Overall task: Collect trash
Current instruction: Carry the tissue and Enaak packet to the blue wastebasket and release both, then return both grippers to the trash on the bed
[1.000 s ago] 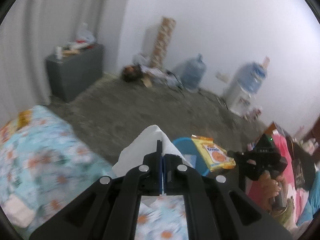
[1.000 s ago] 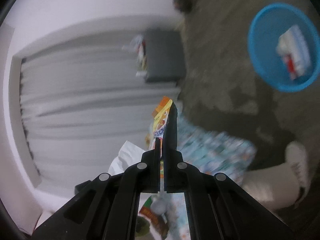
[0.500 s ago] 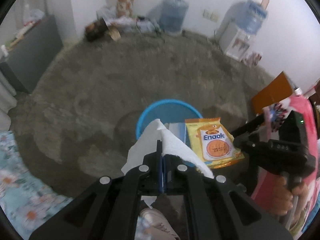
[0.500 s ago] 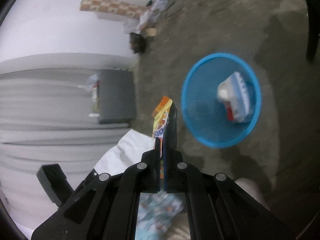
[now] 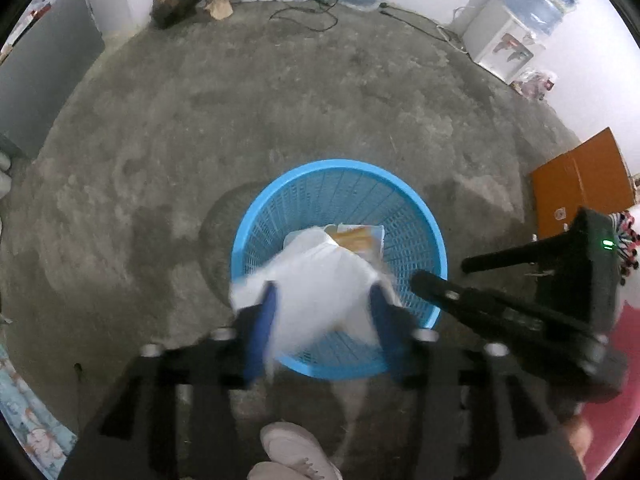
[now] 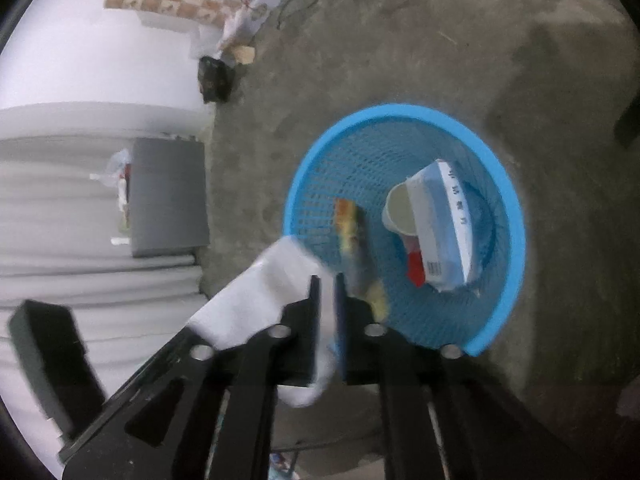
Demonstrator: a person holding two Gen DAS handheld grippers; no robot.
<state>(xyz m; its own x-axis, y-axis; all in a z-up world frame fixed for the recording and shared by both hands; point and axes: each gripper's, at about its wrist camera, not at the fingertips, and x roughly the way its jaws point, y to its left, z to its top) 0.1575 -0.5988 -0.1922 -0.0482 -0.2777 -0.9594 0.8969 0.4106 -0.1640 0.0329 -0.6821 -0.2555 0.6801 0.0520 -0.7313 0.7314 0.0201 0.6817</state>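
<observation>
A blue mesh basket point(image 5: 400, 196) stands on the concrete floor; it also shows in the right wrist view point(image 6: 508, 192). My left gripper point(image 5: 322, 304) is open just above its near rim, and a white tissue point(image 5: 324, 280) is loose between the fingers, falling. My right gripper point(image 6: 326, 300) is slightly open above the basket's edge. The orange snack packet point(image 6: 350, 226) is free of it and dropping into the basket; it also shows in the left wrist view point(image 5: 356, 238). A paper cup point(image 6: 400, 210) and a white carton point(image 6: 444, 224) lie inside.
A grey cabinet point(image 5: 36, 80) stands at left, a water dispenser point(image 5: 508, 40) and bottles at the back wall with cables and clutter. An orange cardboard box point(image 5: 580, 180) lies at right. The person's shoe point(image 5: 292, 452) is below the basket.
Both grippers swung down over the basket and opened. The tissue left the left gripper's jaws and the snack packet left the right gripper's; both are falling.
</observation>
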